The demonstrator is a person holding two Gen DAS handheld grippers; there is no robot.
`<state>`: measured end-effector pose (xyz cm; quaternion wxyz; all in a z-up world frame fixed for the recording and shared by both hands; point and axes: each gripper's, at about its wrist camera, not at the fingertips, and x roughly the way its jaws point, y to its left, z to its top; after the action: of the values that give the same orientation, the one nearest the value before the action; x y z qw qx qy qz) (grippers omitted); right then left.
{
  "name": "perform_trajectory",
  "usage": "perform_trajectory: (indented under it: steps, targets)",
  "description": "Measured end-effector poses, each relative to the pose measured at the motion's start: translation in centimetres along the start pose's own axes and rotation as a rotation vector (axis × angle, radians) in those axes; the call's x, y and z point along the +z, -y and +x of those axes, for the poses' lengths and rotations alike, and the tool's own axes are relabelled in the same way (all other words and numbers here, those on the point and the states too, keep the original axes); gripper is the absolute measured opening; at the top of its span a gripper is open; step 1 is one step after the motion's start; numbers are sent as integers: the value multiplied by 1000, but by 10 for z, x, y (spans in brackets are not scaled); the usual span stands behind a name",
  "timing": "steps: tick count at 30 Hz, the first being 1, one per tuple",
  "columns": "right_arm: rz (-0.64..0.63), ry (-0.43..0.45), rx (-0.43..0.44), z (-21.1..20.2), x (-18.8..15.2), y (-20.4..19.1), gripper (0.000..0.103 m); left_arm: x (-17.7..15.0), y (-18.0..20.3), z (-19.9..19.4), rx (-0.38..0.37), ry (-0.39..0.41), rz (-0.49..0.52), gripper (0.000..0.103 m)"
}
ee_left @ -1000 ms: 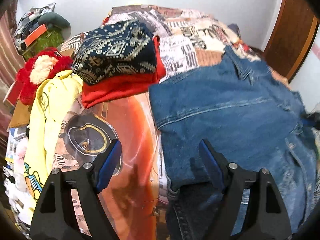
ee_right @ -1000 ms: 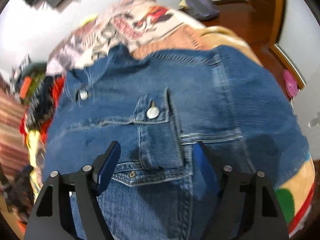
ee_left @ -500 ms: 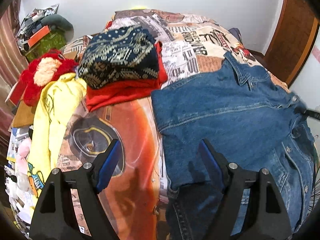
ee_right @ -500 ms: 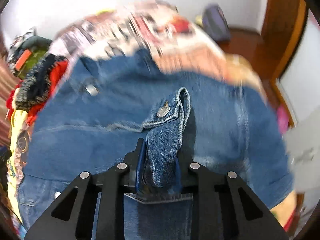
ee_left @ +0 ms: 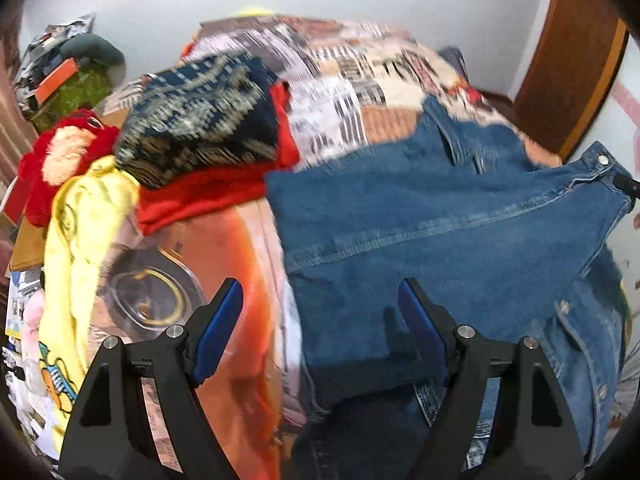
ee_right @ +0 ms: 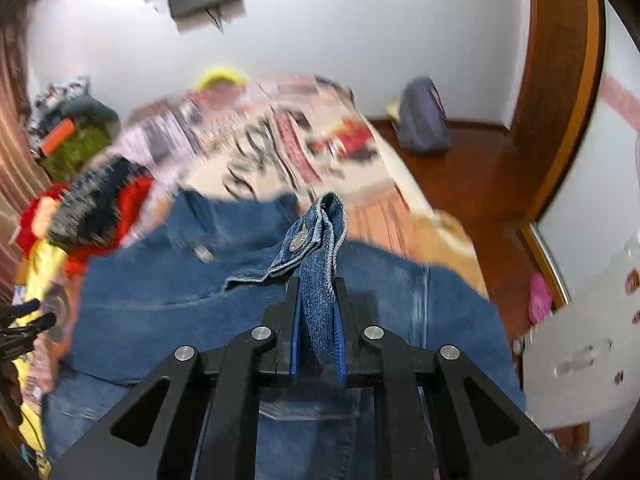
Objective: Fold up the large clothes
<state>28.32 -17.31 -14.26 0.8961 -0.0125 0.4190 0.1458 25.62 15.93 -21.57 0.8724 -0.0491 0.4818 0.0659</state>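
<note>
The denim jacket [ee_left: 440, 232] lies spread on the bed, on the right part of the printed bedspread [ee_left: 352, 92]. One corner of it, with a metal snap button [ee_right: 298, 240], is lifted above the rest of the cloth.

The right gripper [ee_right: 318, 308] has its jaws together, clamped on this lifted corner; the fold of denim stands up between the blue pads [ee_right: 340, 340] and goes out past their tips. In the left wrist view the same raised corner shows at the far right edge, with its button on top.

The left gripper [ee_left: 320, 304] hangs over the near edge of the jacket. Its jaws stand wide apart and nothing is between them; the left pad is above the orange part of the bedspread, the right pad above the denim.

To the left of the jacket there is a folded dark patterned sweater [ee_left: 200, 120] on top of a red garment [ee_left: 208, 196], and beside them a yellow garment [ee_left: 84, 232] and a red plush toy [ee_left: 60, 152]. A grey bag [ee_right: 422, 120] is on the wooden floor by the wall.

The bedspread has print that looks like letters, but it is too blurred to read. No brand or label can be read on the jacket.
</note>
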Motion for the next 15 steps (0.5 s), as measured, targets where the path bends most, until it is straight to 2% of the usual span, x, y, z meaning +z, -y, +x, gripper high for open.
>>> perform_trajectory:
  steps: [4,7,11,15]
  targets:
    - [68,-102,-10,37,-22,24,12,-10,9,17,-3,-52,28,79]
    - [93,-158,-1,50,-35,35,13,-14,12,22,8,-64,45,79]
    - [47,-227,-41,67,-52,33,15,-15,11,23,5,-66,42,79]
    - [-20,-224,-119,61,-56,31,20,-13,12,21,8,-58,48,79]
